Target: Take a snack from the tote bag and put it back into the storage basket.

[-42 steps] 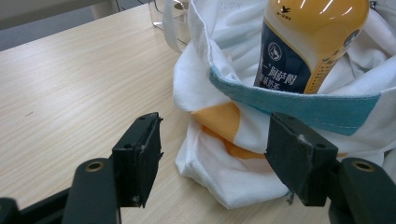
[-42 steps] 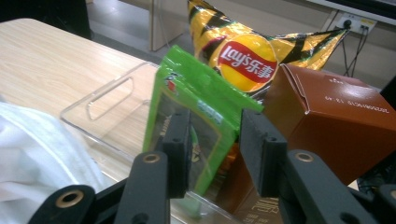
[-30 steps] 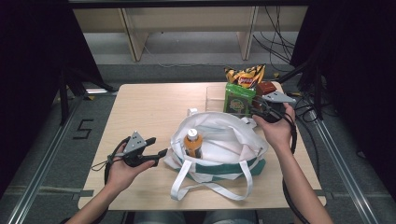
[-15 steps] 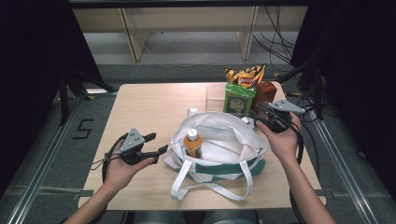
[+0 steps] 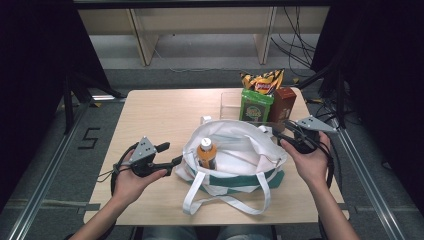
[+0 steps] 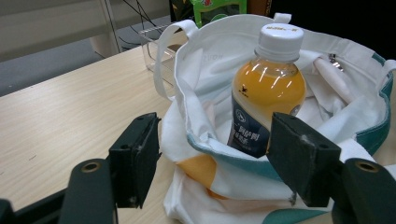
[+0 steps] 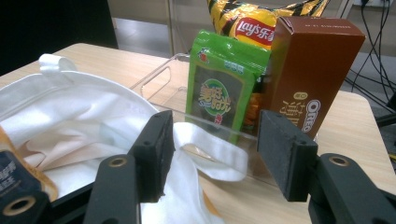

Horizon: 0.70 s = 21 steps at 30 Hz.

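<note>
While the white tote bag (image 5: 235,160) lies open at the middle of the desk (image 5: 160,115), the items stand as follows.

Right tool (image 5: 280,131): released, nothing between its jaws, which have just been opening; at the bag's right rim, aimed toward the far right corner.

Green snack pouch (image 7: 224,88): the likely next pick. Upright, long axis vertical, directly ahead of the right tool and just beyond it, inside a clear plastic bin (image 7: 159,81). Glossy green with a dark printed panel. Right hand is much nearer than left.

Brown biscuit box (image 7: 313,70): upright, touching the pouch's right side.

Yellow crisp bag (image 7: 252,21): behind both.

Left tool (image 5: 172,161): released, jaws either side of the bag's left rim without pressing it.

Orange drink bottle (image 6: 268,93): white cap, dark label, standing upright in the bag.
</note>
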{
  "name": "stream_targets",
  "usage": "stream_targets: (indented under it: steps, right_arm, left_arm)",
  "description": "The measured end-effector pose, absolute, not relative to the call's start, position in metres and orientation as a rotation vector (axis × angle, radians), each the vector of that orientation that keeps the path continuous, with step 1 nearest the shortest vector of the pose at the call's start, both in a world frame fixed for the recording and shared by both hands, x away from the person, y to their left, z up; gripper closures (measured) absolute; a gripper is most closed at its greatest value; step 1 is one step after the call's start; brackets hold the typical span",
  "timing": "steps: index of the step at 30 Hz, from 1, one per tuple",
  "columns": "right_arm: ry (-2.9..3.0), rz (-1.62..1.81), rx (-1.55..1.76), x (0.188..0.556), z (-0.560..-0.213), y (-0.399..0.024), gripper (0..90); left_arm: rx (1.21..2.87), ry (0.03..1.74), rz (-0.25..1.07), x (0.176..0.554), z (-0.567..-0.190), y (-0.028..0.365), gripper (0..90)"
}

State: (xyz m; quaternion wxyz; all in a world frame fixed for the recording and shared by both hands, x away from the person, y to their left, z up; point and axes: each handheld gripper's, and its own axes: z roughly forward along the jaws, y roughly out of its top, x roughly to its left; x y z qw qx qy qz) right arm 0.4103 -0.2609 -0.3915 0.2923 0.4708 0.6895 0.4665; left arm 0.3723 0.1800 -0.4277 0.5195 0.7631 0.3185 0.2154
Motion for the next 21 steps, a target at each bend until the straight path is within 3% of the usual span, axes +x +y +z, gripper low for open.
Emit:
stream_targets:
  steps: [21]
  right_arm:
    - [1.839,1.261,1.239,0.396,-0.392,-0.267,44.0]
  left_arm:
    - [1.809,0.746,0.516,0.374,-0.418,0.174,33.5]
